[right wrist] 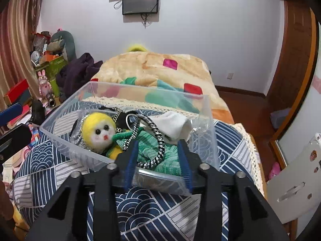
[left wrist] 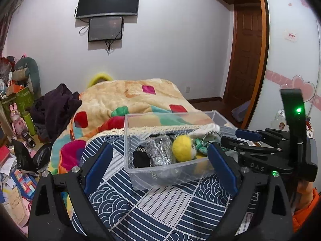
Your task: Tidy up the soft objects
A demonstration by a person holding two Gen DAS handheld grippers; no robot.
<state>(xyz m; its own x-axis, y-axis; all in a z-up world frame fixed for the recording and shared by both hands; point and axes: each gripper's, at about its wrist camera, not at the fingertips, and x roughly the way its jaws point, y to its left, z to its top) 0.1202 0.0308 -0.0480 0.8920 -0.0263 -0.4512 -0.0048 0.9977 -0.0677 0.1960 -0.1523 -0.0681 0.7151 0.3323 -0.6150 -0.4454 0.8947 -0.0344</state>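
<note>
A clear plastic bin (left wrist: 140, 170) (right wrist: 60, 134) stands on the blue patterned cloth on the bed. In it lie a yellow-headed felt doll (right wrist: 98, 130) (left wrist: 183, 146), a green knit cloth (right wrist: 148, 146), a black-and-white braided cord (right wrist: 156, 132), a white sock (right wrist: 172, 124) and a silver glitter pouch (left wrist: 160, 150). My left gripper (left wrist: 160, 156) is open and empty, with the bin's near wall between its fingers. My right gripper (right wrist: 158, 152) is open at the bin's near right corner, its fingers on either side of the green cloth and cord. It also shows in the left wrist view (left wrist: 238, 138).
A beige blanket with coloured patches (left wrist: 130, 98) covers the bed behind the bin. A dark garment (left wrist: 58, 108) lies at the bed's left edge. Toys, boxes and papers crowd the floor on the left (left wrist: 18, 156). A wooden door (left wrist: 246, 54) and wardrobe stand right.
</note>
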